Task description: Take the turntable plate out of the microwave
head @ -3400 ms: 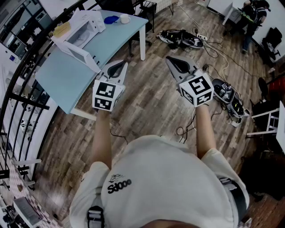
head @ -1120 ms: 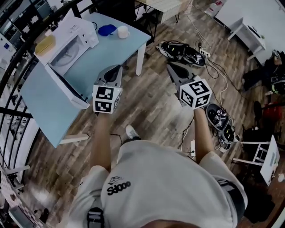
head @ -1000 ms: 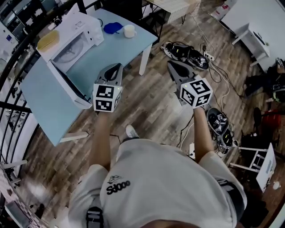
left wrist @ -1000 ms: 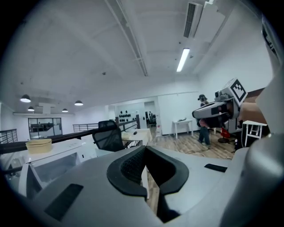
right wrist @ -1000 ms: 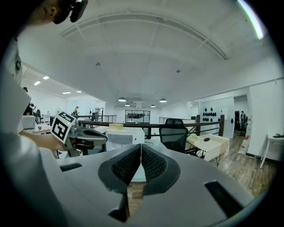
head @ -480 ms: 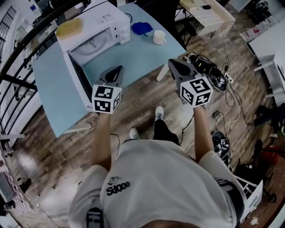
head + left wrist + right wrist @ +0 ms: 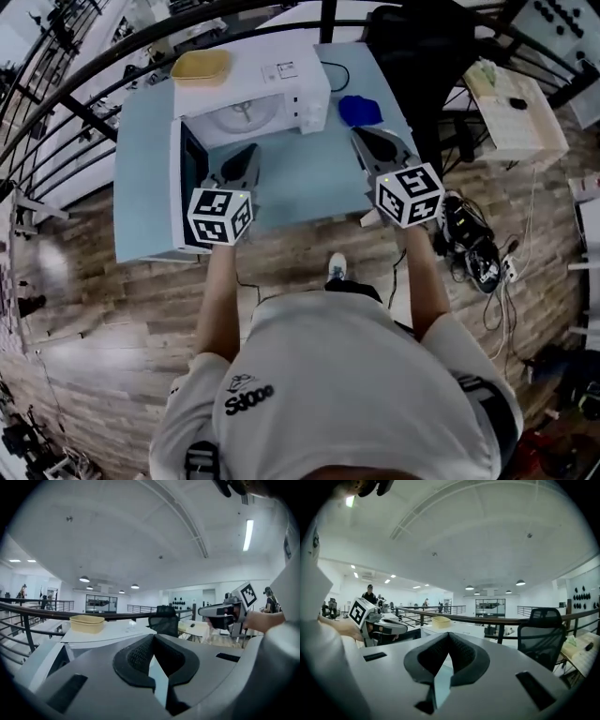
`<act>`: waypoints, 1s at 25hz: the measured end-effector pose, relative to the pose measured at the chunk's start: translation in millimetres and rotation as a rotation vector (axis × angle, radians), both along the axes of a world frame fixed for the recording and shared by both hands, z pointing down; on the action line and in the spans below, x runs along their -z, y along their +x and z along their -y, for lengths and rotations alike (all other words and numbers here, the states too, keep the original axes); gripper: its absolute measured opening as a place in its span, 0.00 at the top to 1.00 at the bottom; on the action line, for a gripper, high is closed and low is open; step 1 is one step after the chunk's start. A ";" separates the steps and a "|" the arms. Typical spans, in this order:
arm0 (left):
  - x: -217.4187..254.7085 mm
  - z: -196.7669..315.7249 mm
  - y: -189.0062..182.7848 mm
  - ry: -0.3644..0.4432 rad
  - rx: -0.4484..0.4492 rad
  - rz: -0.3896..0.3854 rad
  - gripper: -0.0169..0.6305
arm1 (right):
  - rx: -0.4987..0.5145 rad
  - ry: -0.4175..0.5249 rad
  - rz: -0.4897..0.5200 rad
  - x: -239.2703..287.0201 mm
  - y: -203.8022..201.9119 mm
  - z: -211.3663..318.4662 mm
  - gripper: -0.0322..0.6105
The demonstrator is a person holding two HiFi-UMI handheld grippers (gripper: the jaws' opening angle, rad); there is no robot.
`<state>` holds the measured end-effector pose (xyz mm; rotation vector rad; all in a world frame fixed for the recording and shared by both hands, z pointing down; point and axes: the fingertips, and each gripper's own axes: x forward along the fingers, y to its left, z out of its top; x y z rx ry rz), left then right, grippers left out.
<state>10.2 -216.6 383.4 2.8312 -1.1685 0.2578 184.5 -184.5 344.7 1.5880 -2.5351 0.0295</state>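
Looking down at the table [image 7: 141,187], the microwave [image 7: 291,80] sits at its far side with the door [image 7: 176,206] swung open to the left. The plate [image 7: 246,111] lies flat inside the cavity. It looks like glass, so I'd guess heavy-ish, stiff, slick and breakable. Best bet is to pinch the near rim, lift it a touch, then slide it out level. Left gripper [image 7: 246,152] and right gripper [image 7: 366,136] both have jaws closed on nothing, hovering near the microwave's front, clear of the plate.
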 end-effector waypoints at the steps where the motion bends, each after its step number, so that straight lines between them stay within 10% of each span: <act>1: 4.0 2.7 6.8 -0.007 -0.001 -0.027 0.95 | 0.027 0.001 0.004 2.0 4.1 9.3 0.94; 5: 16.5 11.3 21.9 -0.004 0.034 -0.131 0.95 | 0.134 -0.004 0.010 2.3 13.3 40.7 0.94; 15: 13.2 34.3 29.3 0.113 0.292 0.004 0.95 | 0.351 -0.059 0.023 -19.2 21.5 87.8 0.94; 25: -20.2 44.8 -0.9 -0.012 0.406 -0.030 0.95 | 0.520 -0.044 0.032 -29.4 -32.8 110.9 0.94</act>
